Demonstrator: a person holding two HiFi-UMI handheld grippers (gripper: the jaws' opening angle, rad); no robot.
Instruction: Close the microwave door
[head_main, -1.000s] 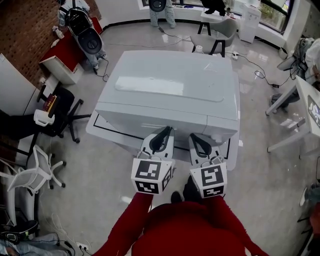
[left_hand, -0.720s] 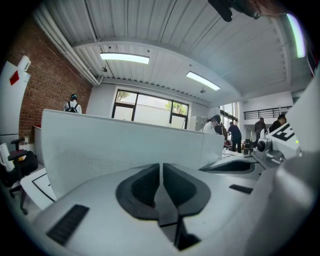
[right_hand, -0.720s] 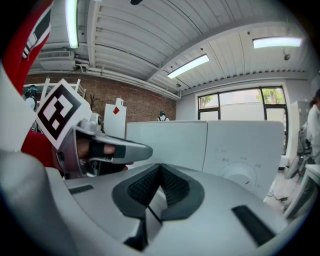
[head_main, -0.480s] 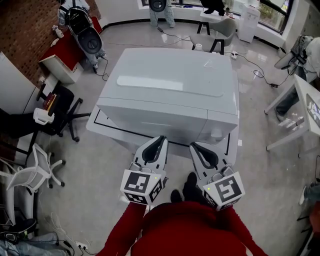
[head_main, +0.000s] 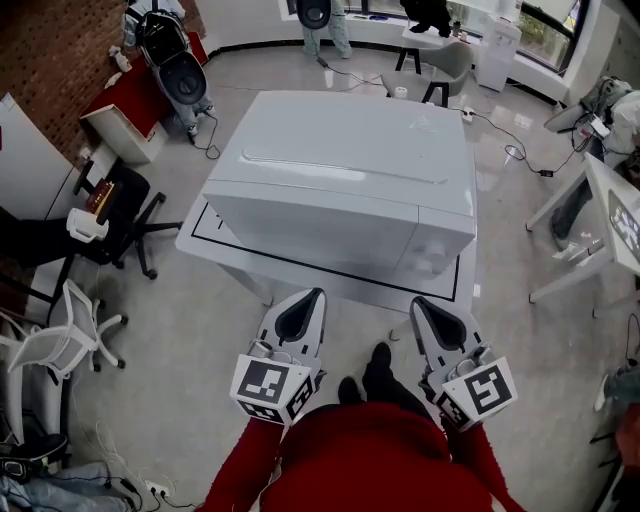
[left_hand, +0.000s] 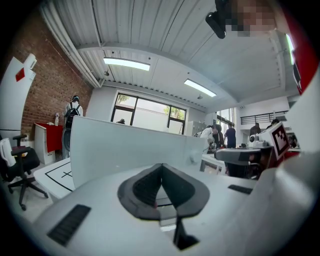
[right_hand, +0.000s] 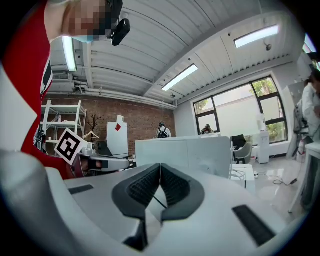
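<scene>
The white microwave (head_main: 340, 190) stands on a low white table (head_main: 230, 258) with its door flat against the front. My left gripper (head_main: 314, 294) hovers in front of the table edge, well short of the door. Its jaws have just been closing with nothing between them and now meet. My right gripper (head_main: 419, 302) hangs further right, also clear of the microwave and shut on nothing. The left gripper view shows the joined tips (left_hand: 161, 165) with the microwave's front (left_hand: 125, 150) beyond. In the right gripper view the closed tips (right_hand: 160, 166) point past the microwave (right_hand: 185, 152).
A black office chair (head_main: 120, 215) and a white chair (head_main: 70, 330) stand at the left. A red cabinet (head_main: 140, 100) is at the back left, a grey chair (head_main: 445, 65) behind the microwave, and a white desk (head_main: 610, 200) at the right. Cables lie on the floor.
Both grippers have drawn back from the microwave's front toward the person. The right one has also swung out to the right.
</scene>
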